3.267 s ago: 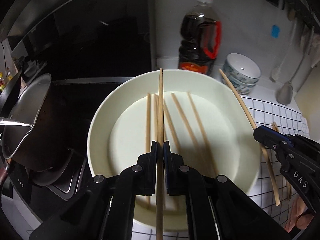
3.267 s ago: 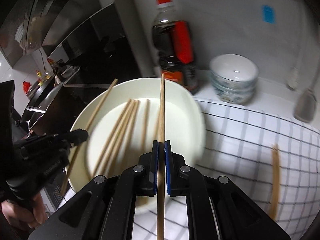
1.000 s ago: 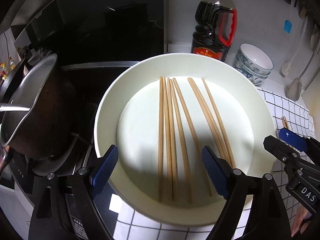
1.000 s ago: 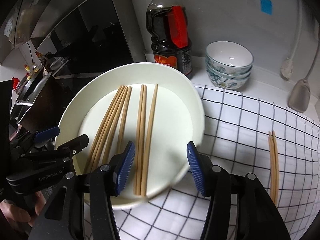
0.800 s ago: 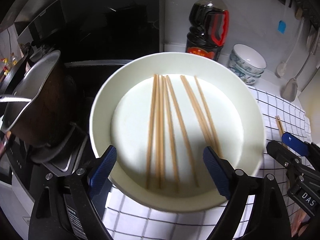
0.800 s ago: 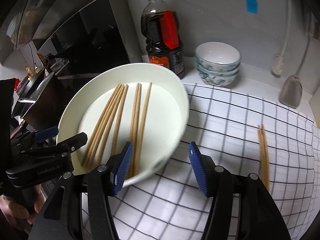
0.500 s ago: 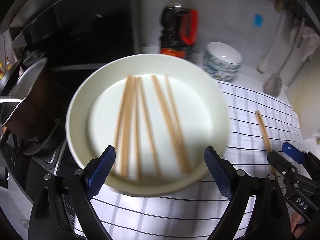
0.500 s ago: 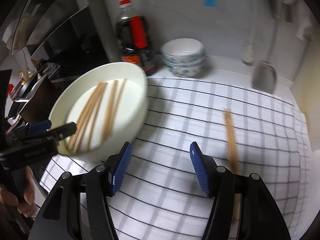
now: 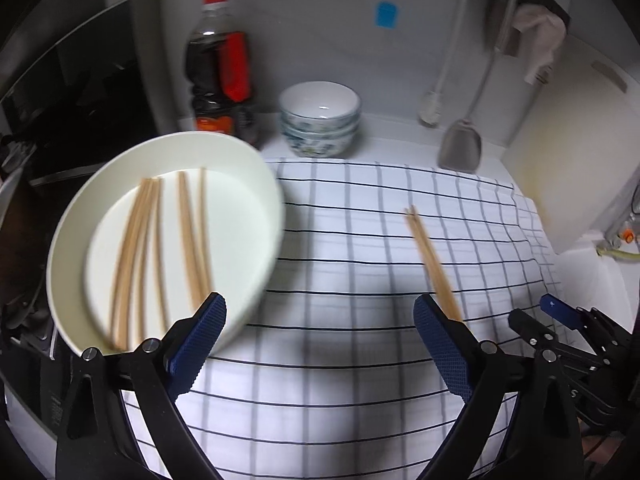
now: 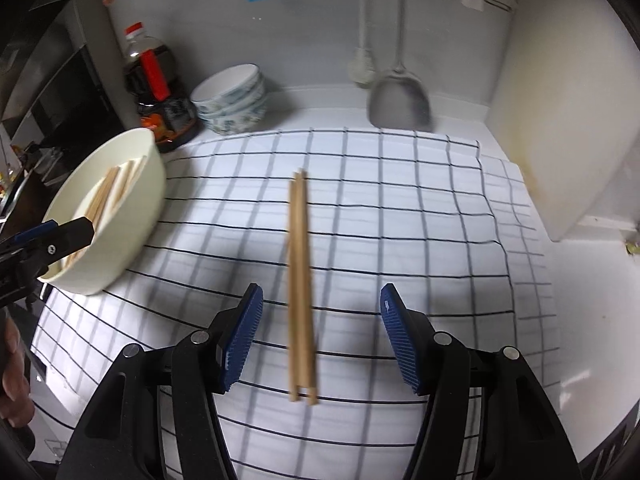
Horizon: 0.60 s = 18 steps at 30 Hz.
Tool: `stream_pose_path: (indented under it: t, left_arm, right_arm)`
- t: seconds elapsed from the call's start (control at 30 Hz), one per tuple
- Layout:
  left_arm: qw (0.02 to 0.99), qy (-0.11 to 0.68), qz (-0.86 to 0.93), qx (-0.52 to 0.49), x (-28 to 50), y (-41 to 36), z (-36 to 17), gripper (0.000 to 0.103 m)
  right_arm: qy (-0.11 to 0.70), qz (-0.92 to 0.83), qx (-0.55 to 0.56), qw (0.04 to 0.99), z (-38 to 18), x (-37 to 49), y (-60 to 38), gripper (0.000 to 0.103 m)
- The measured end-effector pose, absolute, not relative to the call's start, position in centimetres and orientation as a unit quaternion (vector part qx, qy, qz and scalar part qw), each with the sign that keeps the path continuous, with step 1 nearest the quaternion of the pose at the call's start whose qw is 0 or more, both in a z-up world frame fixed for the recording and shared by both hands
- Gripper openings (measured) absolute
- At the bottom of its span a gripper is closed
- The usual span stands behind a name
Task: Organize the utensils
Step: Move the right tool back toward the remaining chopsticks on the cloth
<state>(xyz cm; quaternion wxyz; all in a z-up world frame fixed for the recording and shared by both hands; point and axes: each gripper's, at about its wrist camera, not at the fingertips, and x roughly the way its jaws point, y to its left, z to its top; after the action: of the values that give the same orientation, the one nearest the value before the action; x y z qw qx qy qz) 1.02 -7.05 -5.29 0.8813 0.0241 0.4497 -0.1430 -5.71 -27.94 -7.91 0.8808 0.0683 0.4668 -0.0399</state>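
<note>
A white bowl (image 9: 264,184) at the left holds several wooden chopsticks (image 9: 160,248); it also shows in the right wrist view (image 10: 140,208). A pair of chopsticks (image 10: 300,280) lies on the checked cloth (image 10: 400,208), between the jaws of my open, empty right gripper (image 10: 320,332). The pair also shows in the left wrist view (image 9: 430,260), just ahead of my open, empty left gripper (image 9: 320,344). The left gripper appears at the left edge of the right wrist view (image 10: 44,240); the right gripper shows at the lower right of the left wrist view (image 9: 552,320).
A dark sauce bottle (image 9: 218,68) and stacked patterned bowls (image 9: 318,118) stand against the back wall. A metal spatula (image 10: 398,100) and a ladle hang there. A pale cutting board (image 10: 560,120) leans at the right. The stove lies to the left.
Both grippers have let go of chopsticks into the bowl, opened, and swung right from the bowl over the cloth. The right gripper is now lined up over the chopstick pair.
</note>
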Motion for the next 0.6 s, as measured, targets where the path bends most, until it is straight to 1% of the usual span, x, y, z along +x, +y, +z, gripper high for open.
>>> stream_pose_path:
  t: [0.3, 0.6]
  left_arm:
    - [0.874, 0.462, -0.141, 0.045, 1.8, -11.4, -8.6, 0.094]
    - [0.872, 0.473, -0.116, 0.056, 2.1, -11.7, -11.3, 0.095]
  right_arm:
    - [0.48, -0.028, 0.07, 0.874, -11.2, -4.2, -30.1, 0.059]
    - [0.49, -0.007, 0.061, 0.87, -14.5, -2.3, -30.2, 0.059]
